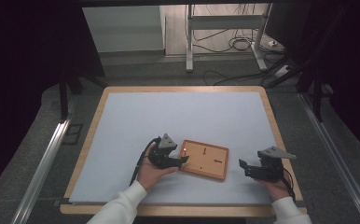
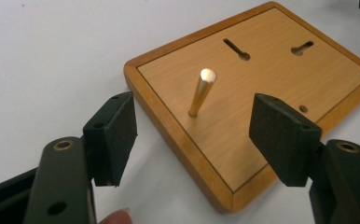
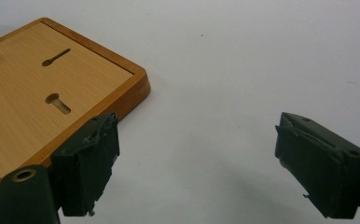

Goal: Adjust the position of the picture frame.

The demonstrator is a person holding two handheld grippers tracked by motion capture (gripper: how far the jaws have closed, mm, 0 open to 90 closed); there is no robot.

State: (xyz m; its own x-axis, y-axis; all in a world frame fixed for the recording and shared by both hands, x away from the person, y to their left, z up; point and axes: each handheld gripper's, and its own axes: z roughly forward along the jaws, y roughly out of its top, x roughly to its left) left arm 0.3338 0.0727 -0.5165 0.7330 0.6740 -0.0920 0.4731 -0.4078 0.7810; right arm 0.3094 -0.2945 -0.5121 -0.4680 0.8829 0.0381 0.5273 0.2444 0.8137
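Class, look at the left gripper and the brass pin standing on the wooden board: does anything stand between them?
Nothing visible does. The left gripper is open, its fingers straddling the corner of the flat rectangular wooden board, with the upright brass pin just ahead in the clear.

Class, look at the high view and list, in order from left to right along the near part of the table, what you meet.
Left black claw held in a hand → flat rectangular wooden board with a short brass peg near its left edge → right black claw held in the other hand.
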